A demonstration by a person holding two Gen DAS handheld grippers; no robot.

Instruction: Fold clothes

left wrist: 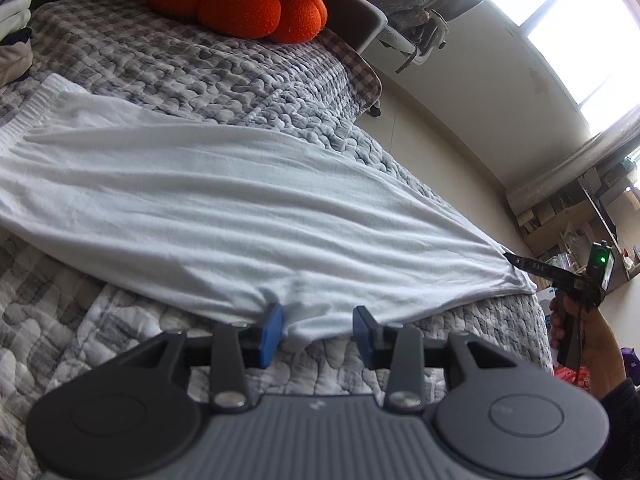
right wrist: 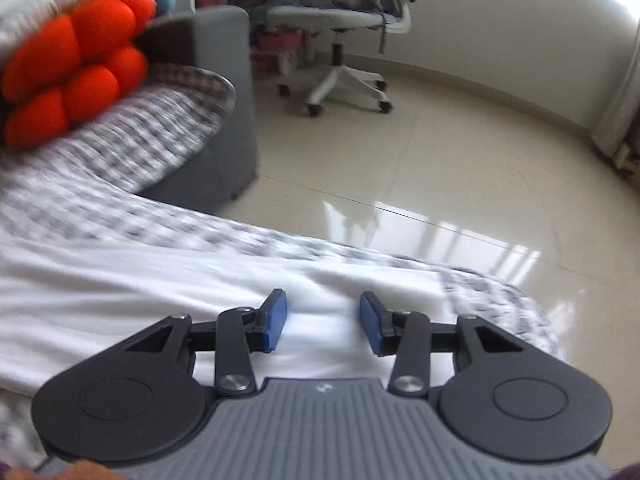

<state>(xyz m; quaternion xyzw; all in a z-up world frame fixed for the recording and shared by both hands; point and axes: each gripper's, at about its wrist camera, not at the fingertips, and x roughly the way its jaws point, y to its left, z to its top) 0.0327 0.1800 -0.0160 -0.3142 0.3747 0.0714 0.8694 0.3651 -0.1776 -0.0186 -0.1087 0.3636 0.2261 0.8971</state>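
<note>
Now both tools, the left tool [left wrist: 318,330] and right tool [right wrist: 323,322], gape over the white garment's [left wrist: 240,208] edge, gripping nothing.

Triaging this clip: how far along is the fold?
Done: the white garment lies spread flat on the quilt, no fold in it yet. In hand: the left gripper sits open at the near hem, cloth between its pads but not pinched; the right gripper is open over the cloth, its view blurred. Left: grip the edge and make every fold.
</note>
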